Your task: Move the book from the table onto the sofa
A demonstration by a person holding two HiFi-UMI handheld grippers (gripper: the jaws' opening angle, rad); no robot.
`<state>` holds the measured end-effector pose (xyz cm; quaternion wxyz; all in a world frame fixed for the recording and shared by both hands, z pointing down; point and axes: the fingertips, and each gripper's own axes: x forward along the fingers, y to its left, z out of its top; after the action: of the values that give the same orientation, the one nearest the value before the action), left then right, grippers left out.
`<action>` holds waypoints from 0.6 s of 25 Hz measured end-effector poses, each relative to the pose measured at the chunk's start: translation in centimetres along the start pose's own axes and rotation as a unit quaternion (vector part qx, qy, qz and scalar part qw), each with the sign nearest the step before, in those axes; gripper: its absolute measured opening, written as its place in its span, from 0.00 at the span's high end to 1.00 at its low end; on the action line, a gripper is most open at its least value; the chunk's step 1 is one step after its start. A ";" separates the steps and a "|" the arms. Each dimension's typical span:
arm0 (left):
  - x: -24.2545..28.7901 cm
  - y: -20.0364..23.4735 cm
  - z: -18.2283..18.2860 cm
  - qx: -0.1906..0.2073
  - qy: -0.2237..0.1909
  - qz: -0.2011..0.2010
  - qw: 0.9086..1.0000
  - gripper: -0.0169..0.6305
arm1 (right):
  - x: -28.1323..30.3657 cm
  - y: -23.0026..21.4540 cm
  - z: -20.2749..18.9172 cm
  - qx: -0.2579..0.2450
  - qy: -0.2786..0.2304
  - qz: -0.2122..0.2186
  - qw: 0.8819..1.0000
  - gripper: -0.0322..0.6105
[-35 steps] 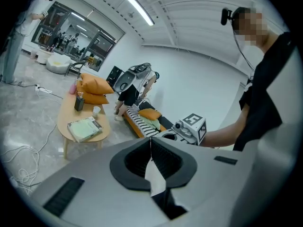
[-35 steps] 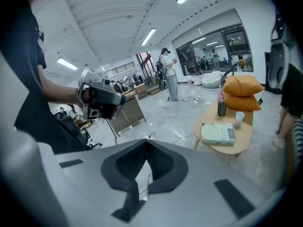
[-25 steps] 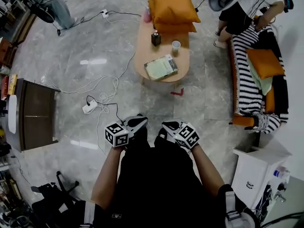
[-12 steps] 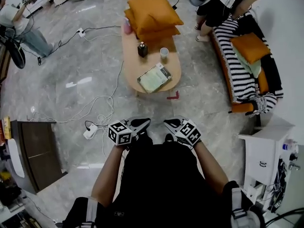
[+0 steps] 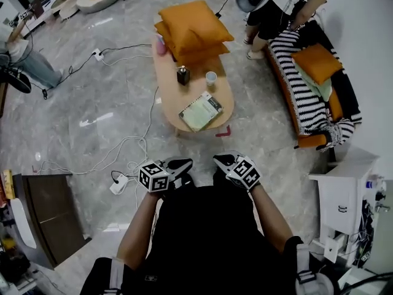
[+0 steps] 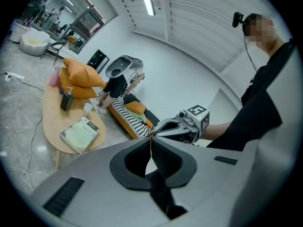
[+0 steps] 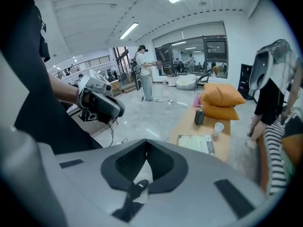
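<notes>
1. Pale-green book lies flat on the near end of the wooden table, with a cup and a dark bottle further along. I judge that nothing of the task is done yet.
2. All of it is left: reaching the table, gripping the book, lifting it, and carrying it over to the striped sofa, which stands to the table's right.
3. My left tongs and right tongs are both clenched on nothing, jaws pressed together, held side by side close to my body.
4. The book lies straight ahead of them, roughly in line between the two, well apart across the marble floor.
</notes>
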<state>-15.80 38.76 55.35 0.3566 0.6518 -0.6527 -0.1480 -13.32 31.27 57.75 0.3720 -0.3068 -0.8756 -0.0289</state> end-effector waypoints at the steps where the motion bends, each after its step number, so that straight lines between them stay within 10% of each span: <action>1: -0.3 0.3 0.1 -0.002 -0.005 0.005 1.000 0.95 | 0.3 -0.7 0.1 -0.002 0.001 -0.002 1.000 0.94; 15: -1.8 6.8 2.2 -0.057 -0.090 0.106 0.989 0.95 | 5.6 -9.7 3.6 -0.077 0.037 0.053 0.995 0.94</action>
<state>-22.49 40.63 57.81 0.3468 0.5416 -0.7379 -0.2047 -23.99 27.30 60.62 0.3803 -0.3798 -0.8387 -0.0881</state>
